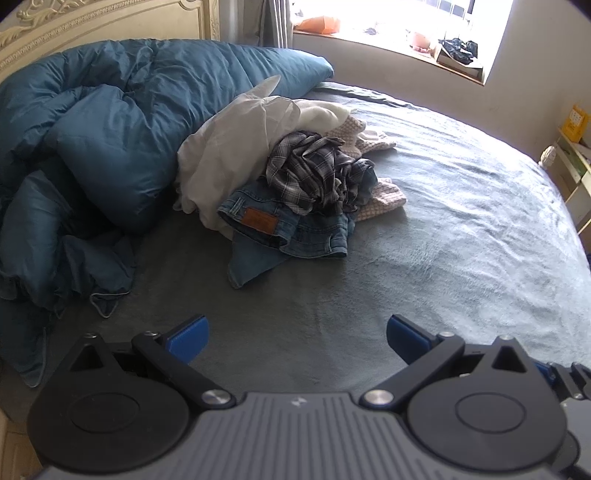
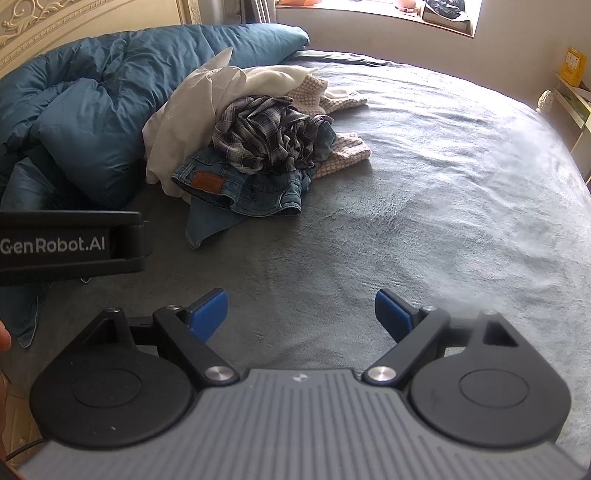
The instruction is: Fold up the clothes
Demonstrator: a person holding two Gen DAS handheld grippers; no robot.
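A heap of unfolded clothes lies on the grey bed [image 1: 461, 229] [image 2: 443, 206]. On top is a crumpled dark plaid shirt [image 1: 314, 173] [image 2: 266, 136]. Under it lie blue jeans [image 1: 280, 229] [image 2: 240, 188] with a brown leather patch. A white garment [image 1: 236, 147] [image 2: 192, 107] is behind, and a pink checked piece [image 1: 384, 199] [image 2: 343, 151] sticks out to the right. My left gripper [image 1: 297, 338] is open over bare sheet, well short of the heap. My right gripper [image 2: 301, 314] is open too, nothing between its blue pads.
A rumpled blue duvet [image 1: 92, 147] [image 2: 81, 122] fills the bed's left side against a carved cream headboard [image 1: 92, 22]. The left gripper's body [image 2: 70, 243] shows at the right view's left edge. A cluttered window sill [image 1: 424, 40] and a shelf [image 1: 572, 166] stand beyond the bed.
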